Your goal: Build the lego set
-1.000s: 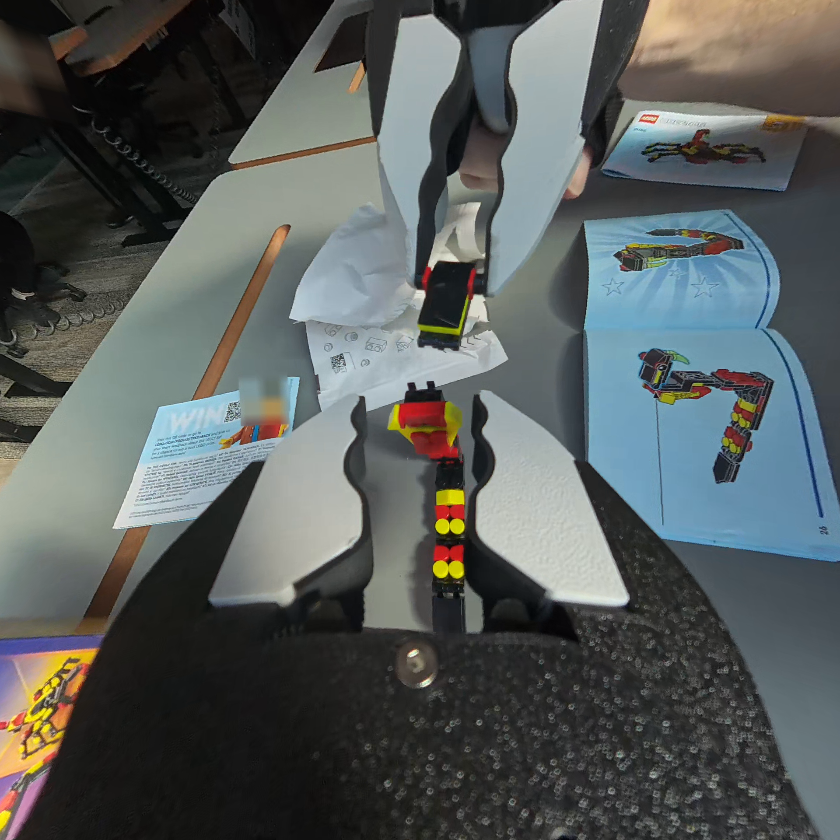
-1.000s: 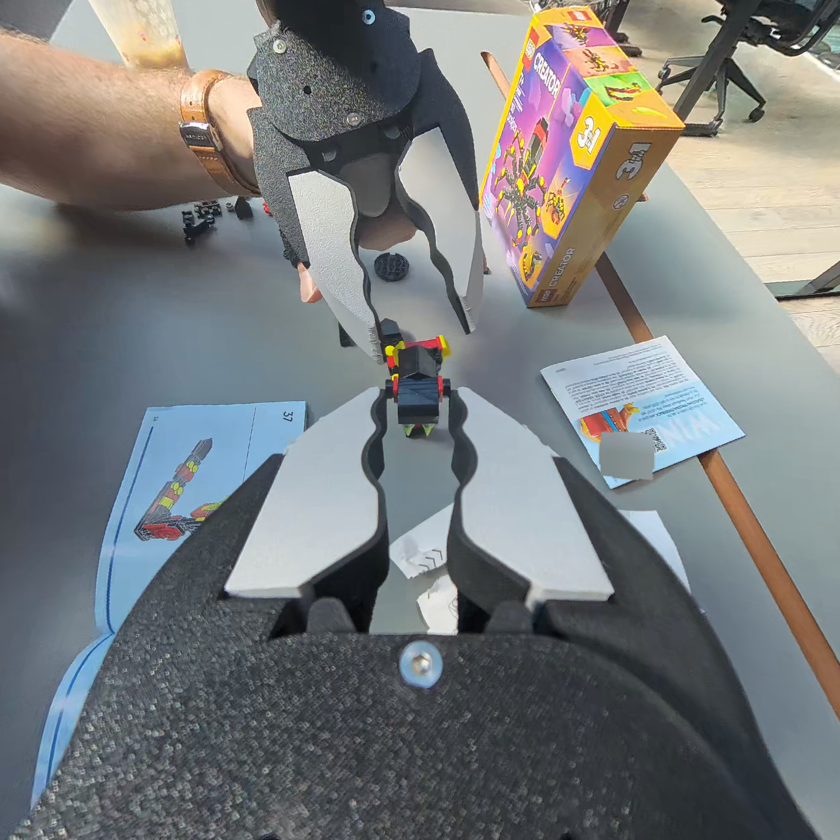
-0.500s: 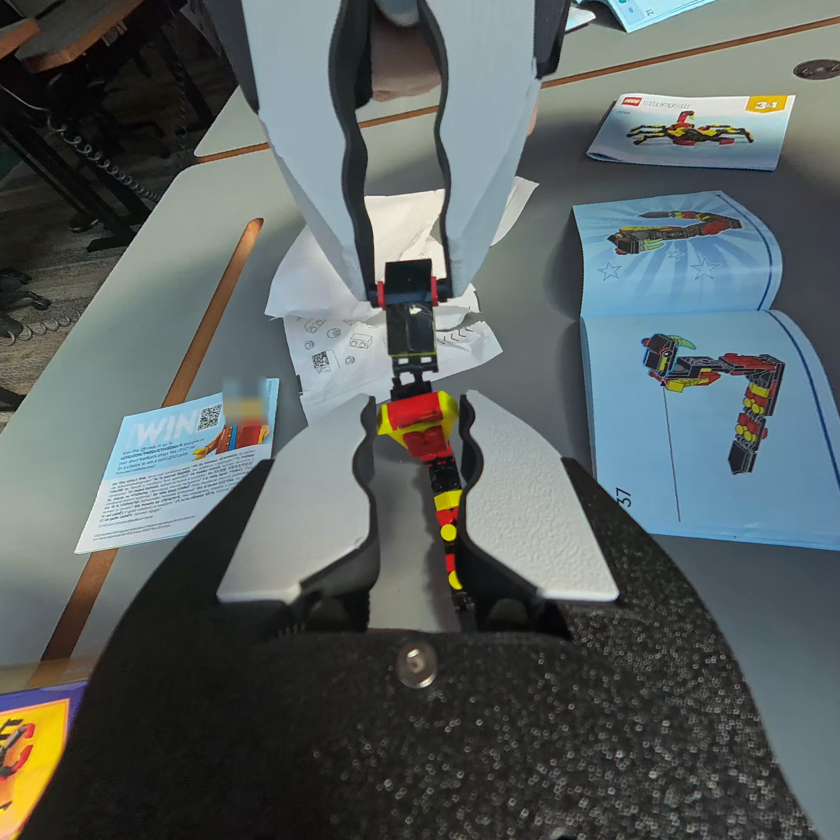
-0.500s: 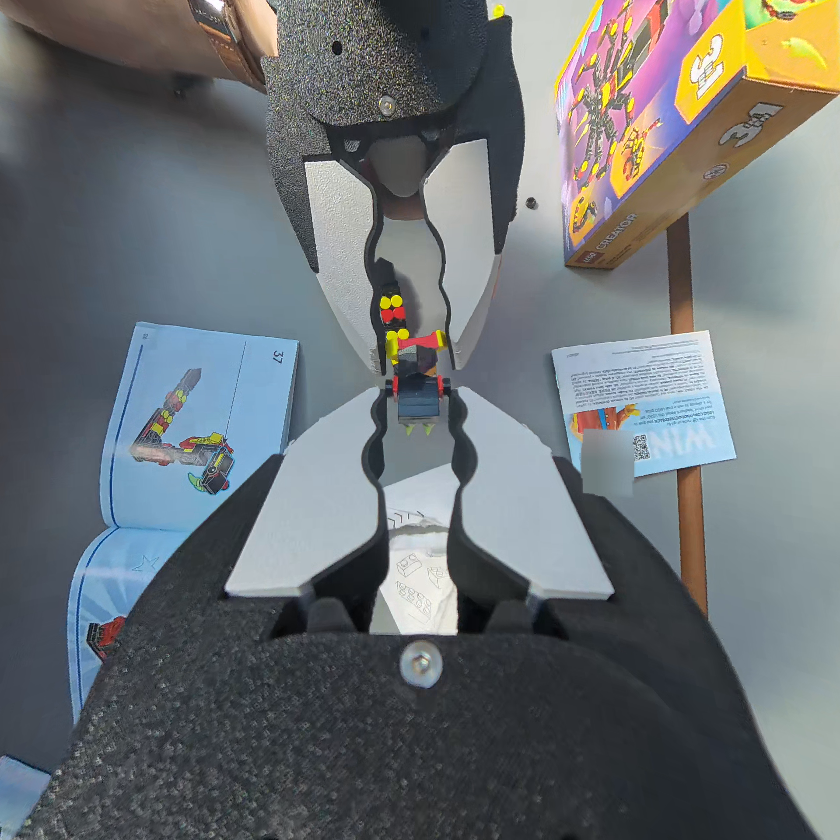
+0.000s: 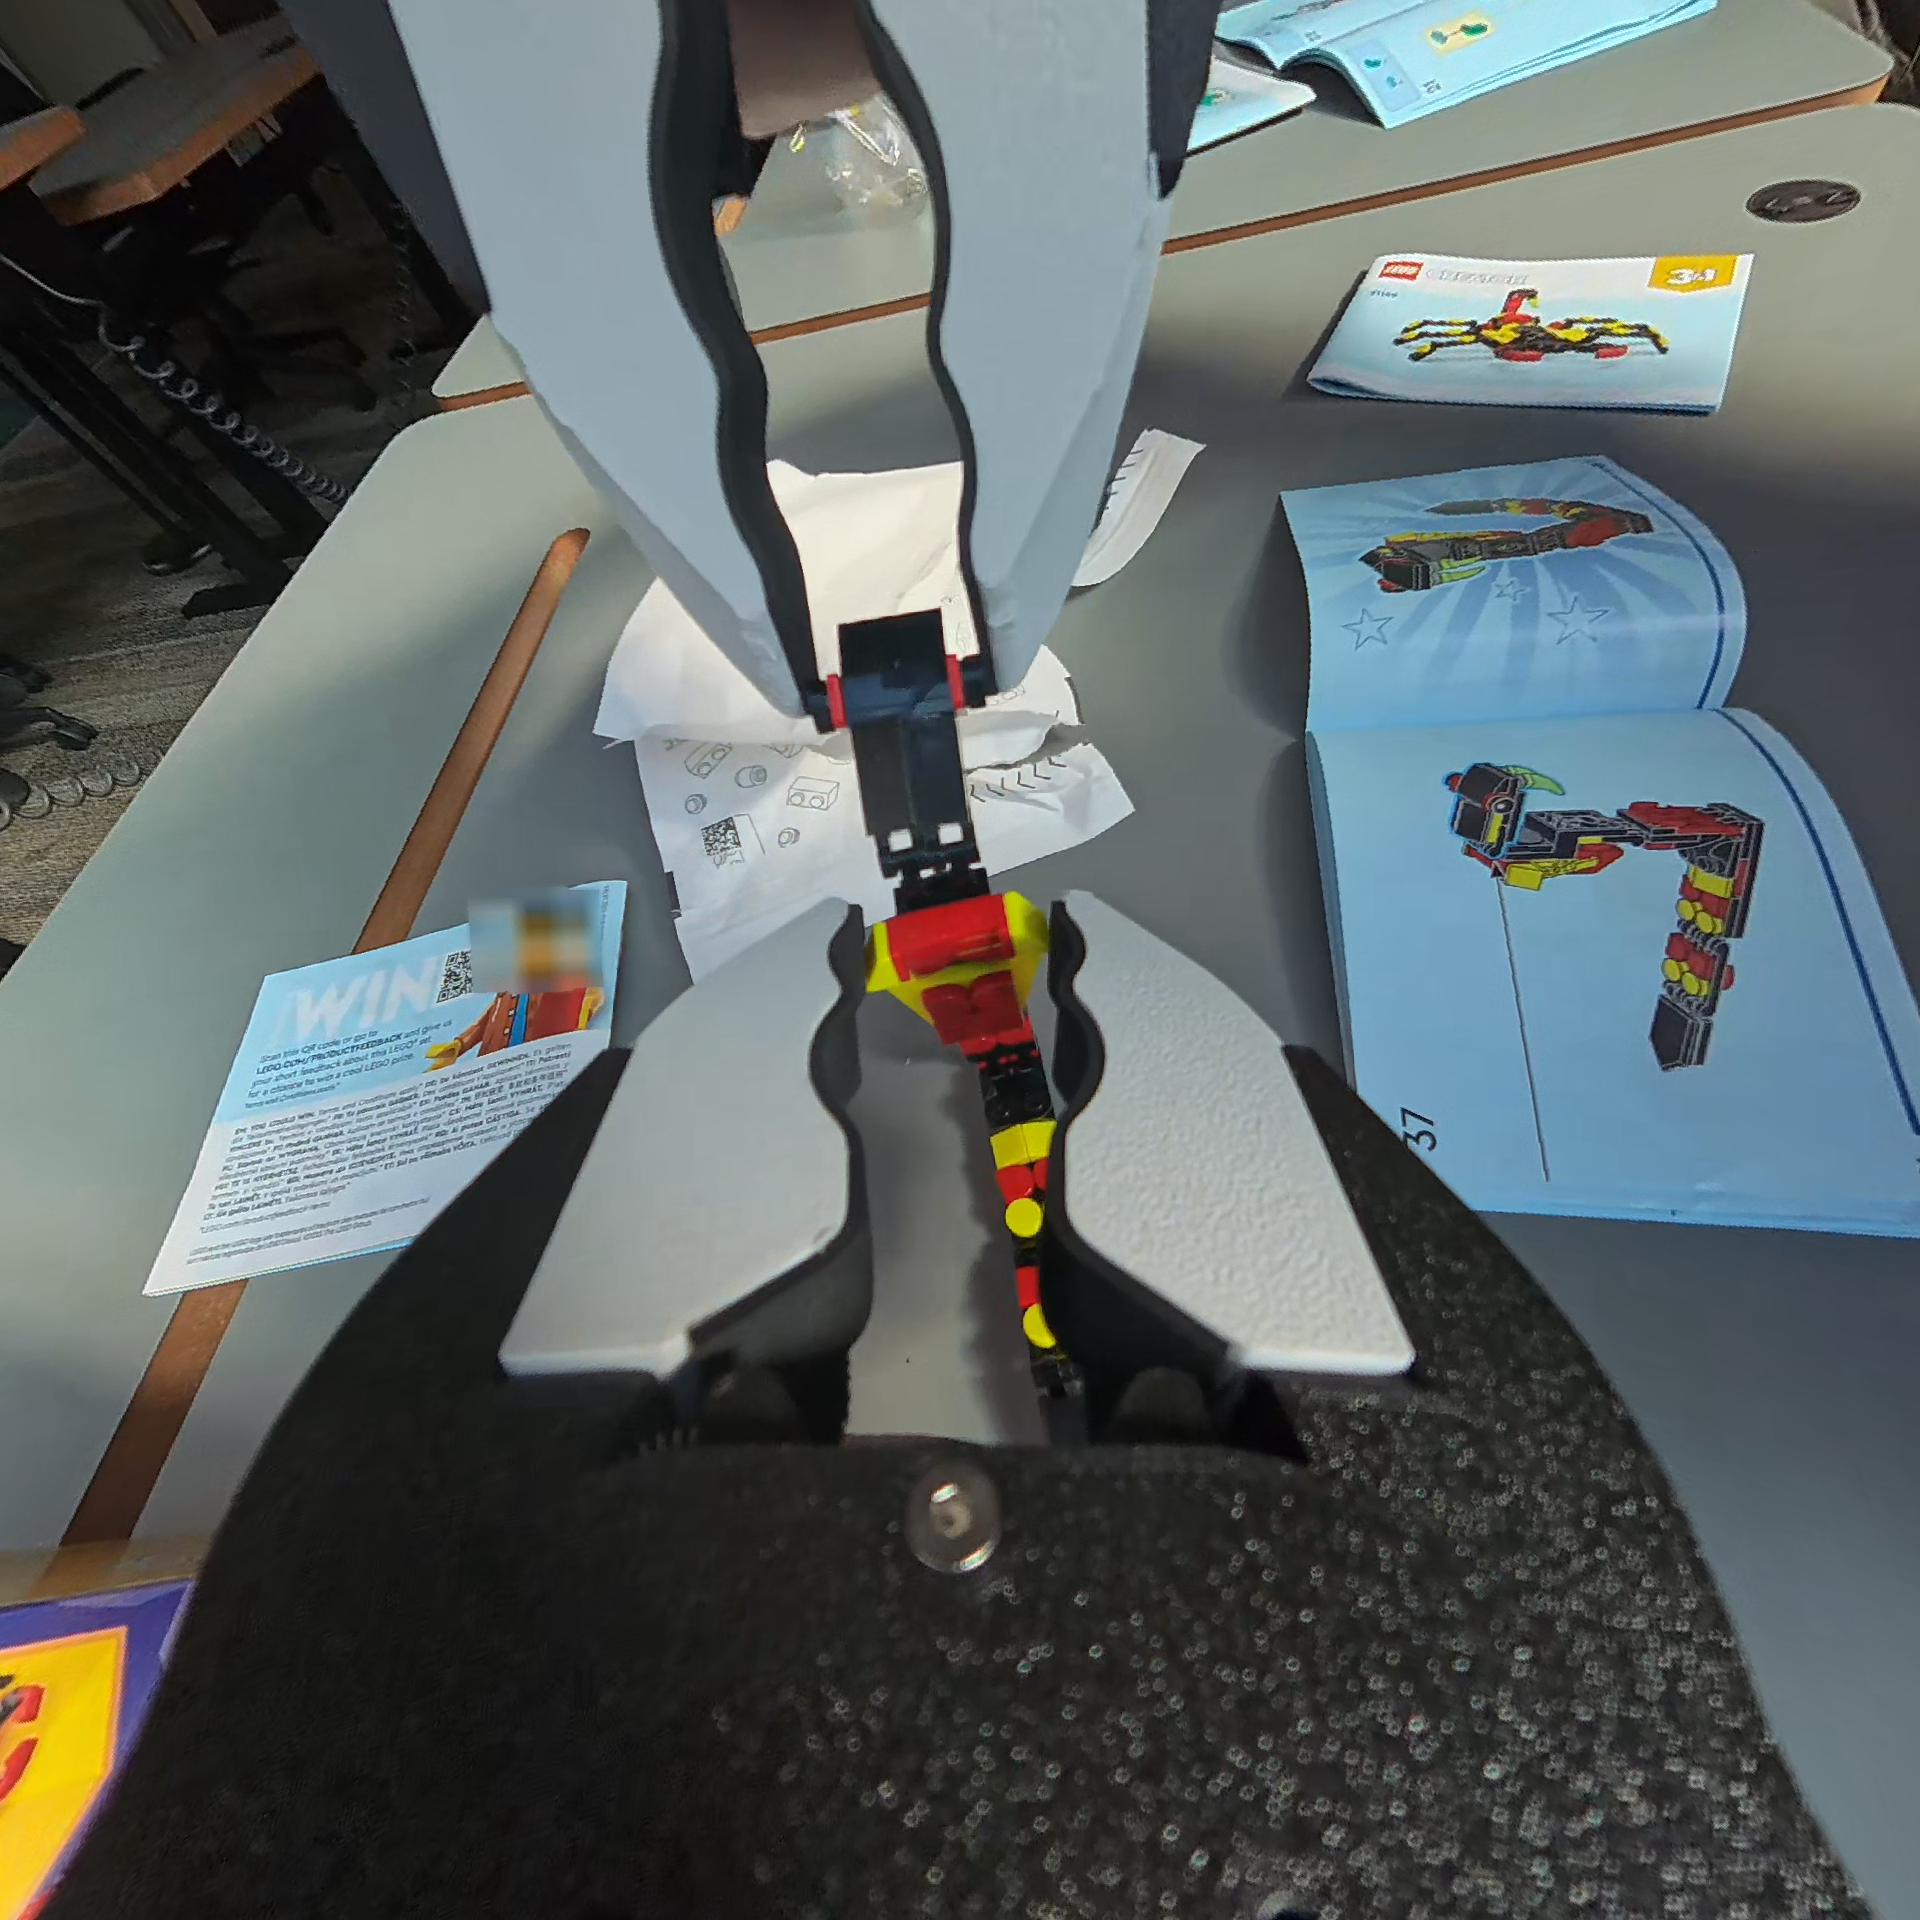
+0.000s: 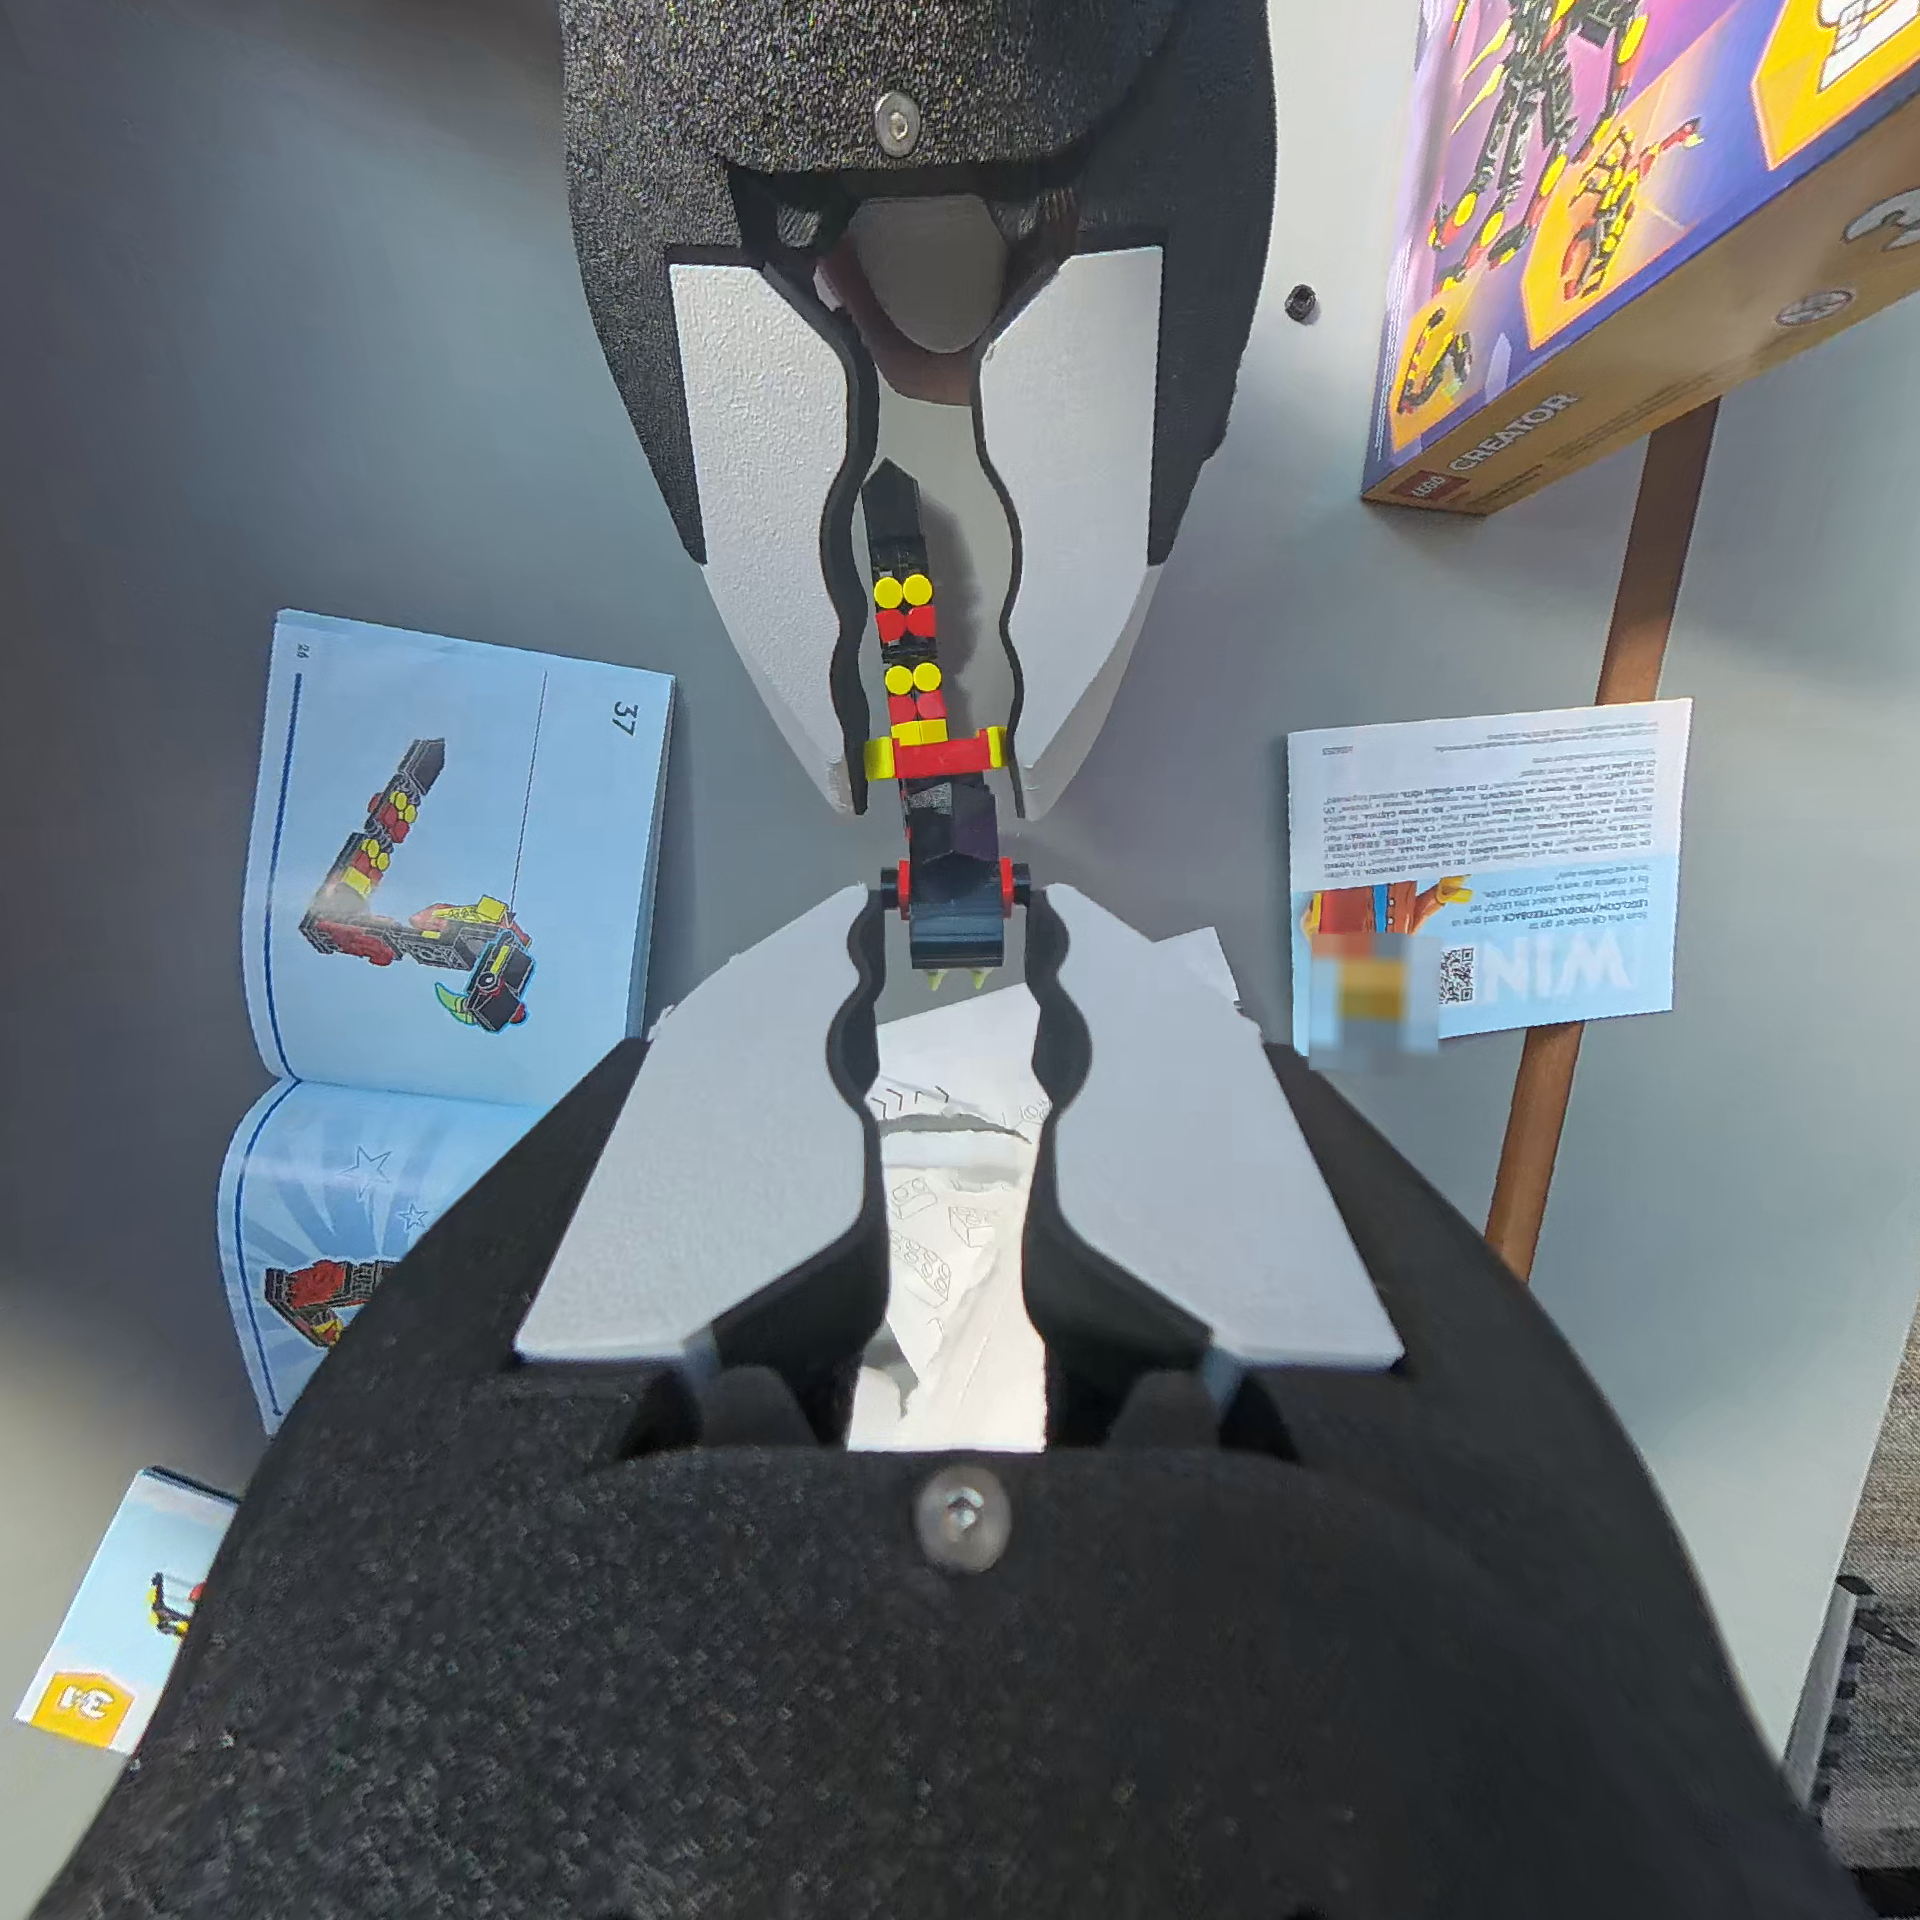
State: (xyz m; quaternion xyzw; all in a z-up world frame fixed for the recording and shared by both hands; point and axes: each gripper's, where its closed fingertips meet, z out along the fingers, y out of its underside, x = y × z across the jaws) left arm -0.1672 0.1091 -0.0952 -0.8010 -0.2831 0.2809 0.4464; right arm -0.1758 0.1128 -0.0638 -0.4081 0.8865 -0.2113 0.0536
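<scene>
My left gripper (image 5: 951,920) is shut on a long lego body (image 5: 966,977) of black, red and yellow bricks, gripped at its wide red and yellow end. My right gripper (image 6: 954,894) is shut on a black lego head piece (image 6: 951,914) with red side pins and small yellow-green teeth. The two pieces meet end to end above the grey table (image 5: 260,831). In the left wrist view the right gripper (image 5: 899,691) comes down from above holding the head piece (image 5: 902,727). In the right wrist view the left gripper (image 6: 935,800) faces me with the body (image 6: 914,665) between its fingers.
An open blue instruction booklet (image 5: 1621,935) lies right of the grippers, a closed one (image 5: 1527,332) behind it. Torn white paper bags (image 5: 862,810) lie under the pieces, a blue leaflet (image 5: 405,1081) at the left. The lego box (image 6: 1662,208) stands on the table beside a wooden strip (image 6: 1600,831). My two grippers' fingertips are within a few centimetres of each other.
The two grippers have closed in on each other. The head piece, apart from the body a second ago, now meets its front end. Both grippers hold on.
</scene>
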